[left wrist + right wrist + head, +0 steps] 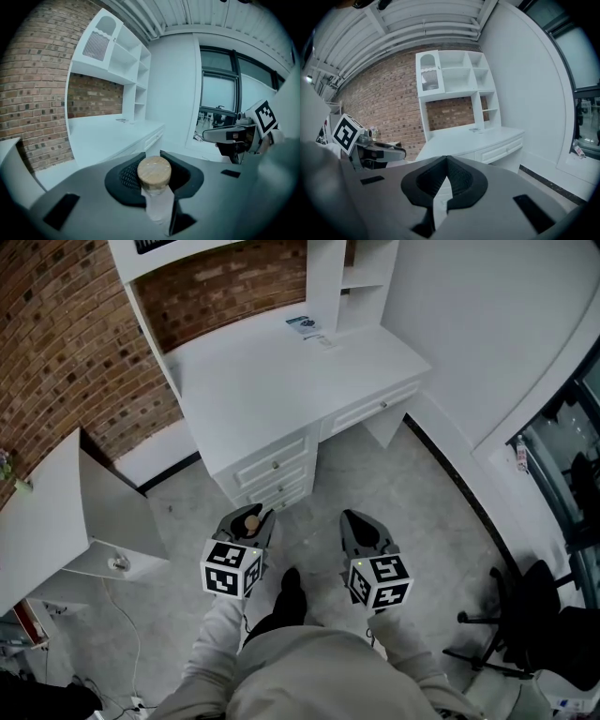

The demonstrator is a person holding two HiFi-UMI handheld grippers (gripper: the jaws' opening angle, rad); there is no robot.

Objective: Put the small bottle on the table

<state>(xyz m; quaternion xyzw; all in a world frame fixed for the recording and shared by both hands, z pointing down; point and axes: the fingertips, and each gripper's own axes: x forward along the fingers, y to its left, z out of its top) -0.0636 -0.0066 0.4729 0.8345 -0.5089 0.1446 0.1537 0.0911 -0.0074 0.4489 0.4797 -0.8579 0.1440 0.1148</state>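
A small clear bottle (156, 197) with a round cork stopper (154, 172) stands upright between the jaws of my left gripper (154, 185), which is shut on it. From the head view the bottle's cork (251, 521) shows at the tip of the left gripper (246, 529), held above the floor in front of the white desk (281, 390). My right gripper (361, 532) hangs beside it to the right, its jaws closed together with nothing between them (445, 187). The desk (105, 133) lies ahead of both grippers.
The white desk has drawers (277, 470) at its front, a hutch with shelves (457, 89) at the back and a small leaflet (307, 329) on top. A brick wall (56, 352) stands behind. An open cabinet (84, 521) is at left, an office chair (534, 615) at right.
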